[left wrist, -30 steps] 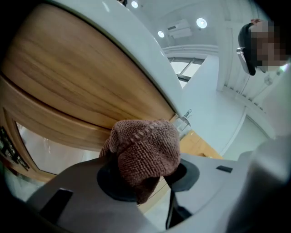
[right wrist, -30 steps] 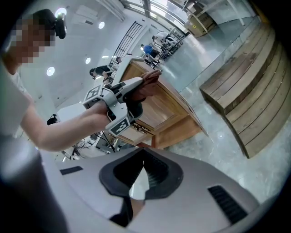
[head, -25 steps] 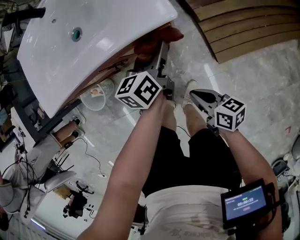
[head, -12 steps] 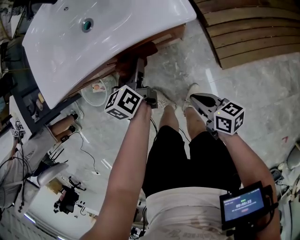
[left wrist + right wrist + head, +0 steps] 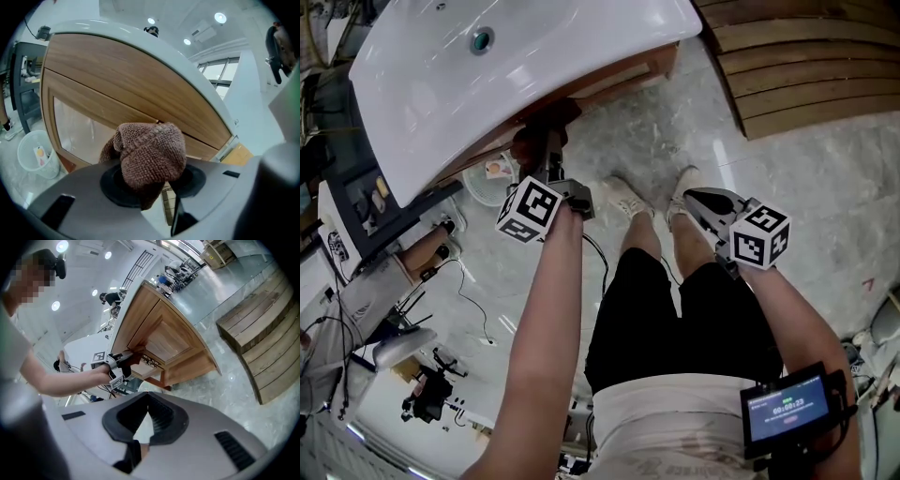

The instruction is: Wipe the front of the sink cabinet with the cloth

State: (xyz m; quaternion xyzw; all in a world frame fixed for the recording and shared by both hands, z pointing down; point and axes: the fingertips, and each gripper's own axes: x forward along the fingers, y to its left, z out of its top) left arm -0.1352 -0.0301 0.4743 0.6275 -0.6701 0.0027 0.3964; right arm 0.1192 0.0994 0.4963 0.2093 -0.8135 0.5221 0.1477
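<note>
The white sink point(image 5: 497, 66) sits on a wooden cabinet point(image 5: 619, 80). In the head view my left gripper point(image 5: 546, 145) reaches under the sink's rim and presses a brown cloth point(image 5: 527, 141) against the cabinet front. The left gripper view shows that cloth point(image 5: 151, 152) bunched between the jaws of my left gripper point(image 5: 151, 183), with the wood panels of the cabinet front point(image 5: 117, 89) right behind it. My right gripper point(image 5: 692, 197) hangs shut and empty above the person's shoes, away from the cabinet. In its own view the right gripper point(image 5: 147, 422) faces the cabinet point(image 5: 164, 336).
A white waste bin point(image 5: 487, 176) stands on the floor left of the cabinet and also shows as the bin point(image 5: 35, 154). Wooden steps point(image 5: 797, 56) lie at the upper right. Cables point(image 5: 469, 281) run across the marble floor. A small screen point(image 5: 787, 408) is strapped to the right forearm.
My left gripper has slid leftward along the cabinet front with the cloth in it. The right gripper has stayed where it was.
</note>
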